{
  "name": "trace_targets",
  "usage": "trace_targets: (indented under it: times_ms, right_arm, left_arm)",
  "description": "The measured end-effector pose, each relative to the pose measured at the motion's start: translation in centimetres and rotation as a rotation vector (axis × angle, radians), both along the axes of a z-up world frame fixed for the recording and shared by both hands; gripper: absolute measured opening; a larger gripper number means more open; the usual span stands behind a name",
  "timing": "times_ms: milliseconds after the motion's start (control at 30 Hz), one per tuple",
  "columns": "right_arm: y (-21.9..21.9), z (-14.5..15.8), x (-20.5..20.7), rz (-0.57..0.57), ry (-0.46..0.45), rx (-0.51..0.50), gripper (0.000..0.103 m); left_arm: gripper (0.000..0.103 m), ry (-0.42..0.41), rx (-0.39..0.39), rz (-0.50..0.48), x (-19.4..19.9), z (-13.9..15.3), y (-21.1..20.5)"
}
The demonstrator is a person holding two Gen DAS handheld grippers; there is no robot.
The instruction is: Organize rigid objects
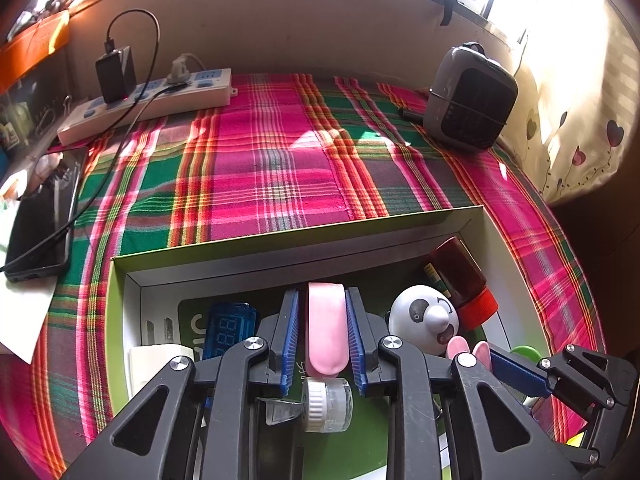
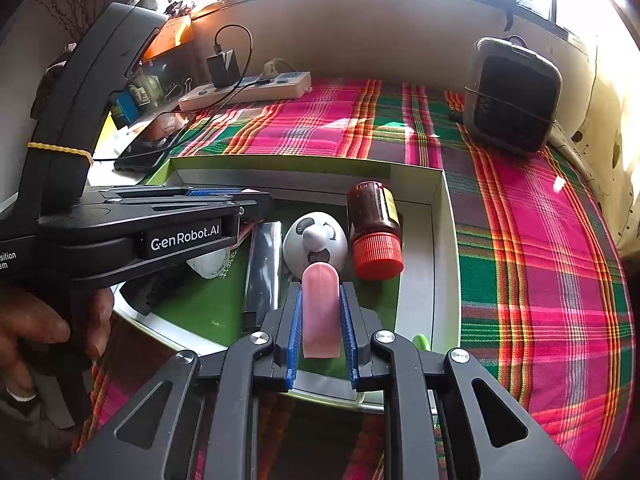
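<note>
A green-lined white box lies on the plaid cloth. In it are a panda toy, a brown bottle with a red cap, a blue digital meter, a small clear jar and a black bar. My left gripper is shut on a pink oblong piece over the box. My right gripper is shut on another pink oblong piece just in front of the panda. The right gripper also shows in the left wrist view, beside pink rabbit ears.
A power strip with a black charger lies at the back left. A phone lies at the left. A grey heater stands at the back right. A curtain hangs on the right.
</note>
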State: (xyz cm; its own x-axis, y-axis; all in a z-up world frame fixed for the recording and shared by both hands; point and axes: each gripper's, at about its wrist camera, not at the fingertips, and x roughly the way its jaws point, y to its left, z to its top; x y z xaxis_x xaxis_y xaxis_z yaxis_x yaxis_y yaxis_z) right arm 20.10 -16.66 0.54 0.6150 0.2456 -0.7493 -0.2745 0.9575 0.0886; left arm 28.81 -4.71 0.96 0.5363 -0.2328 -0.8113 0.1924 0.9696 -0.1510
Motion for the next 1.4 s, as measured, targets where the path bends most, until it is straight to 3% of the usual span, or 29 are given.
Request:
trace_targets:
  times_ms: [467,733,1033,1167,1300,1400]
  right_arm:
    - [-0.1,0.7,-1.0,-0.009,-0.023,0.029,0.032]
    - [-0.3,1.5,-2.4,-0.022,-0.047,0.04,0.033]
    - [-0.5,2.7,-4.5,-0.044,-0.077,0.047,0.035]
    - [-0.5,2.9,-5.3,-0.047,-0.085,0.047,0.049]
    - [-0.7,2.9,-6.3,-0.056,-0.083,0.051,0.05]
    - [-0.9,2.8,-7.1,-0.068,-0.078,0.05,0.05]
  left_arm:
    - [0.028,-0.044,0.011,0.011,-2.3,1.5,0.3]
    - [0.03,-0.078,0.029,0.006,-4.8,2.8,0.4]
    - [0.031,-0.115,0.026,0.027,-8.4,4.1,1.1]
    - [0.032,-0.138,0.062,0.042,-10.4,4.3,1.1]
    - [0.032,-0.13,0.051,0.054,-12.2,3.9,1.5]
    - [0.032,-0.145,0.089,0.062,-13.8,3.7,1.2]
